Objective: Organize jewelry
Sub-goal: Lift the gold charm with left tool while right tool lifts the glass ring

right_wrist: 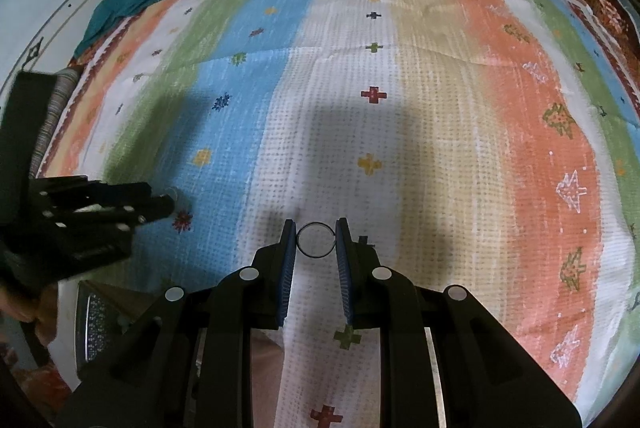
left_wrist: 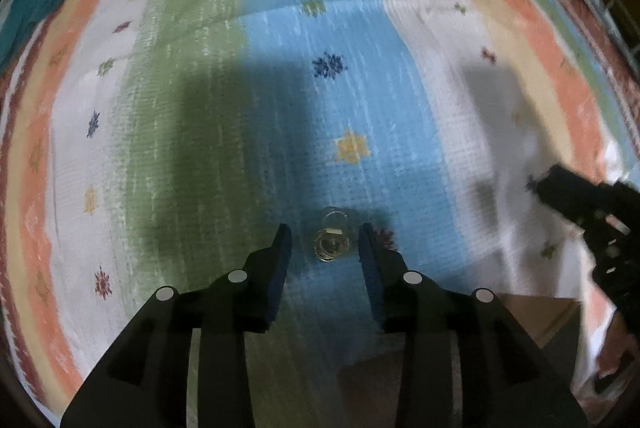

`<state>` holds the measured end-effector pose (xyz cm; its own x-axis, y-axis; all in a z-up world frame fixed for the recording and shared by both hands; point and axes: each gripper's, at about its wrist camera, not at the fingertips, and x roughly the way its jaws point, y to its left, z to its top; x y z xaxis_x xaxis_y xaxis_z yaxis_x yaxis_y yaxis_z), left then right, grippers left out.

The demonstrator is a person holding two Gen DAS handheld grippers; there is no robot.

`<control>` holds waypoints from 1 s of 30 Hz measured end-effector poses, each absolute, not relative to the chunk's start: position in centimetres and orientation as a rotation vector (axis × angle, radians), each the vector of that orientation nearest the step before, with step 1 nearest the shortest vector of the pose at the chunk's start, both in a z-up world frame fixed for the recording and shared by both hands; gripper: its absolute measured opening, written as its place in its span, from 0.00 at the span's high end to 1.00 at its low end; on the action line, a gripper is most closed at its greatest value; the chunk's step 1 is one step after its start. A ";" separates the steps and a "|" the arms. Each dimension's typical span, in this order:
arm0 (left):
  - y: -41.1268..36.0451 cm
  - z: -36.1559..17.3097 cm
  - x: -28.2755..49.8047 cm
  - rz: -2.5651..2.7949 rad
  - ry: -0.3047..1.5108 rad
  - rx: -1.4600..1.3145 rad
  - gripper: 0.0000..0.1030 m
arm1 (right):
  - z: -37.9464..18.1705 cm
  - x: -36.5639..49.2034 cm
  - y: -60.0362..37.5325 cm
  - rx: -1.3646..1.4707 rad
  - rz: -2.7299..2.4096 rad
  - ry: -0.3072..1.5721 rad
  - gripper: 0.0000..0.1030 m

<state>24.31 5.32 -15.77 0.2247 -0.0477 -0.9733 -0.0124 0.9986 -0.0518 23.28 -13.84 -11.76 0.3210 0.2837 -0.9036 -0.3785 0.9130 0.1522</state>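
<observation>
The thin dark metal ring (right_wrist: 315,240) could spring out sideways if the right gripper (right_wrist: 316,242) squeezes harder, since only its rim touches the blue pads. Those fingers pinch it narrowly above the striped woven bedspread (right_wrist: 440,108). The left gripper (left_wrist: 325,246) hangs spread wide around a small clear jewelry cluster (left_wrist: 331,243) lying mid-bed, untouched.

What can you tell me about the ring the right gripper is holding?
The ring is a thin, dark, plain band, apparently metal, with no stone visible. It is pinched at its two sides between the blue pads of the right gripper, its open circle facing the camera. The white stripe of the woven bedcover shows through it.
</observation>
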 end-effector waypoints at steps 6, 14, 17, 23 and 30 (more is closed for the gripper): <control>4.6 -16.3 24.6 -0.015 1.347 -0.022 0.78 | -11.9 23.3 -13.9 -0.090 0.436 1.169 0.80; 5.0 -15.9 24.8 -0.006 1.346 -0.067 0.85 | -11.9 23.2 -13.9 -0.086 0.439 1.171 0.80; 5.7 -14.8 24.4 -0.012 1.326 -0.085 0.85 | -11.6 23.0 -14.0 -0.079 0.440 1.164 0.80; 6.0 -12.8 22.7 -0.034 1.282 -0.111 0.85 | -10.7 22.0 -14.2 -0.072 0.453 1.145 0.80; 5.1 -9.9 20.8 -0.059 1.215 -0.124 0.85 | -9.1 20.9 -14.2 -0.074 0.469 1.109 0.80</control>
